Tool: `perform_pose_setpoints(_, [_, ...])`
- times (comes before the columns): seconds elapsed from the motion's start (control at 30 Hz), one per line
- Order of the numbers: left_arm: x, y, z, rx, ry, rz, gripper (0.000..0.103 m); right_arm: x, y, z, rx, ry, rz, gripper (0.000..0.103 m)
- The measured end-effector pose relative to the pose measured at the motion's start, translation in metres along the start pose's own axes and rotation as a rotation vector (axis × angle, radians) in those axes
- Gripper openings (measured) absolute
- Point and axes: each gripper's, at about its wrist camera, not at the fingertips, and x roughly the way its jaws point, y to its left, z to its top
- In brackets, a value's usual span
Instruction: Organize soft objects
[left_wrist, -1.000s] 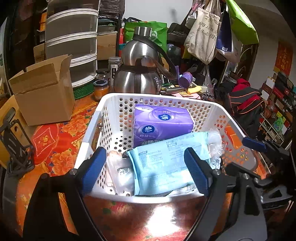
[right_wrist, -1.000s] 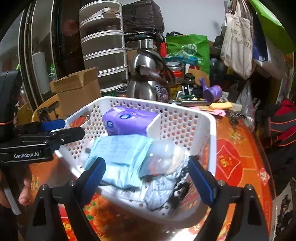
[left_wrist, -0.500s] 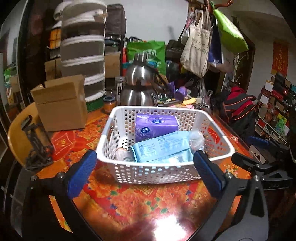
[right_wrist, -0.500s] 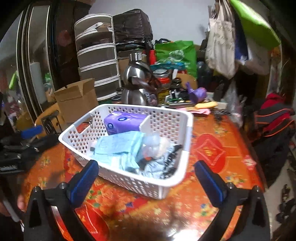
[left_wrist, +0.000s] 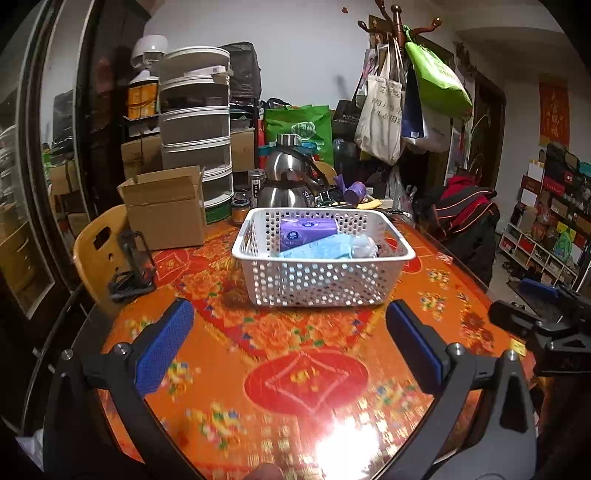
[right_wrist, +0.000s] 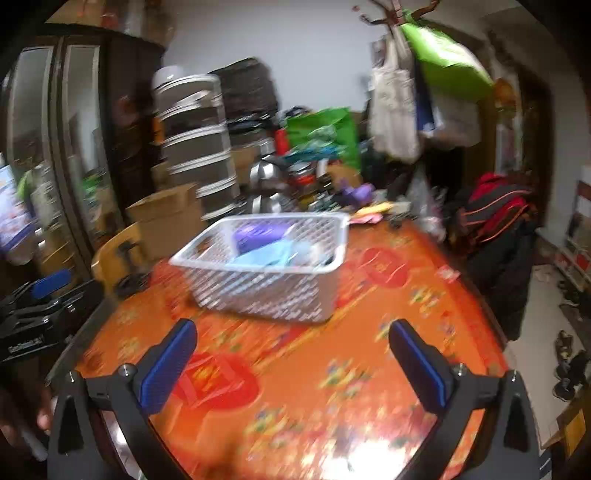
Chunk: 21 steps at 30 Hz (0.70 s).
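A white perforated basket (left_wrist: 314, 284) stands on the orange floral table; it also shows in the right wrist view (right_wrist: 266, 291). Inside lie a purple tissue pack (left_wrist: 306, 230), a light blue wipes pack (left_wrist: 317, 249) and a clear plastic bag (left_wrist: 364, 245). The purple pack (right_wrist: 258, 232) and blue pack (right_wrist: 266, 254) show blurred in the right wrist view. My left gripper (left_wrist: 290, 345) is open and empty, well back from the basket. My right gripper (right_wrist: 293, 363) is open and empty, also back from it.
Behind the basket stand a steel kettle (left_wrist: 286, 184), a cardboard box (left_wrist: 166, 208), small jars (left_wrist: 240, 210) and stacked drawers (left_wrist: 195, 136). A yellow chair (left_wrist: 98, 254) sits at the table's left edge. Bags hang on a coat rack (left_wrist: 399, 103). A red-black jacket (left_wrist: 465, 218) drapes at right.
Both grippers have pulled back and up from the basket, which now looks smaller and farther away. The basket and its contents stay in place. The right view is motion-blurred.
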Motion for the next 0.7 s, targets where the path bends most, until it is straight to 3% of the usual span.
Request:
perform_pose_setpoints(0.2, [-0.047, -0.007, -0.027, -0.014, 0.013, 0.02, 0.103, -0.026, 0.008, -0.014, -0.008, 0.003, -0.009, 0.103])
perform_pose_setpoints(0.33, [-0.033, -0.006, -0.027, -0.034, 0.061, -0.012, 0.103, -0.014, 0.008, -0.01, -0.013, 0.017, -0.017, 0.103])
perform_pose_setpoints(0.7, [-0.014, -0.006, -0.023, -0.035, 0.068, -0.013, 0.103, 0.005, 0.012, -0.008, -0.036, 0.033, -0.022, 0.103])
